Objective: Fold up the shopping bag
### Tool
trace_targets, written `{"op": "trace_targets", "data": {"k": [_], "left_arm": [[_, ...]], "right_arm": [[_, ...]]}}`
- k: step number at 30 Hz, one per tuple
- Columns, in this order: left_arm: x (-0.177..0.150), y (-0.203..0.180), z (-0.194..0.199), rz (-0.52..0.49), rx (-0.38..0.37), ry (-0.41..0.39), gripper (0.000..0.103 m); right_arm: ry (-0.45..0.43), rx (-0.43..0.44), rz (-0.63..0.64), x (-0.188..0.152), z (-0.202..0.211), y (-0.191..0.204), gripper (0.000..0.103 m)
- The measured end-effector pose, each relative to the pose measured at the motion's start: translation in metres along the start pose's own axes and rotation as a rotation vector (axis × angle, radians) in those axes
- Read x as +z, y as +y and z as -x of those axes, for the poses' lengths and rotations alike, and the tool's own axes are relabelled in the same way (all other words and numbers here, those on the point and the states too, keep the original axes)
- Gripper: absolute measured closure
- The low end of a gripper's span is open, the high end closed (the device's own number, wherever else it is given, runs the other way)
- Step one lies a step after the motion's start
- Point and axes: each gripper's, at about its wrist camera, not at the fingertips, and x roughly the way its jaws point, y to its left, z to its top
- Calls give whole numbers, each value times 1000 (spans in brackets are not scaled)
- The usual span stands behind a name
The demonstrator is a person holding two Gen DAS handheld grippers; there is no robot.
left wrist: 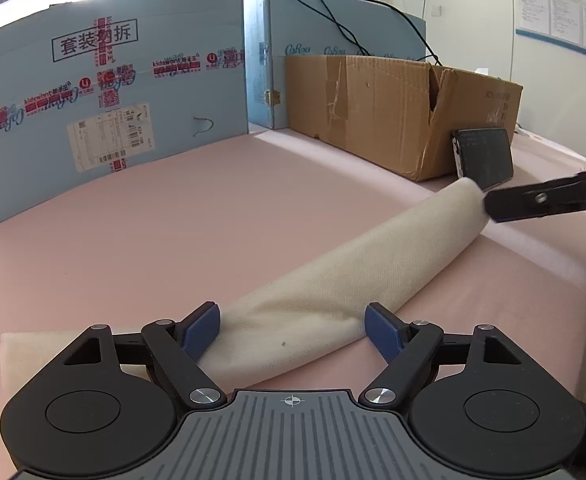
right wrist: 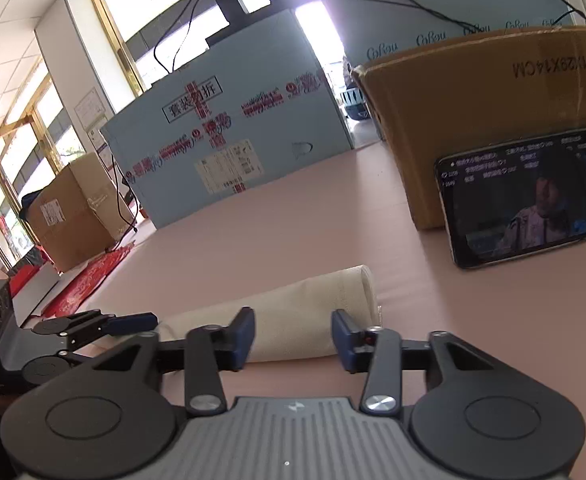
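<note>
Your bag (left wrist: 333, 276) lies rolled into a long cream tube on the pink tabletop (left wrist: 173, 220), and its long axis is what the next move hangs on: in the left wrist view it runs from low left, at your left tool (left wrist: 291, 330), up and away to the right, where it ends by the phone (left wrist: 483, 158) and the tip of your right tool (left wrist: 533, 200). So each hand has its own end, the left at the near, flatter end and the right at the far, rounder one. Your left tool stands open, with its blue pads either side of the roll; the left pad seems to brush the cloth, the right pad is clear of it, and nothing is pinched. Your right tool (right wrist: 293, 338) is open too, with the roll's end lying just ahead of the pads and partly between them, not clamped. From that side the tube runs off to the left towards the other tool. The bag looks loosely rolled and soft, so I judge it may spring open if left alone. The tabletop is smooth and bare around the bag. Behind it stand a pale blue board (left wrist: 105, 96) with red tape and a brown box (left wrist: 393, 108), the phone leaning on the box. Windows, cables and another carton (right wrist: 73, 216) fill the room beyond.
</note>
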Motion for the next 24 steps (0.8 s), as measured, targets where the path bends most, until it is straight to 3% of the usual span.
{"op": "trace_targets", "data": {"k": [2,4,6,10,21,24], "left_arm": [[0,1,0,1,-3,0,21],[0,1,0,3,-5,0,20],[-1,0,0,5,-3,-1,20],[-1,0,1,9,-4,-2,20],[-1,0,0,10,-8,0,19],[-1,0,-1,10,-10,0,18]], "right_arm": [[-33,5,4,0,14,2,15],[-9,98,-72,1,20,-3,15],[29,131,-132,-2,14,-7,15],[119,108,-224,-7,-18,-10,15],[62,25,-215,-5,-56,23,8],[42,46,-223,-7,-62,30,8]]}}
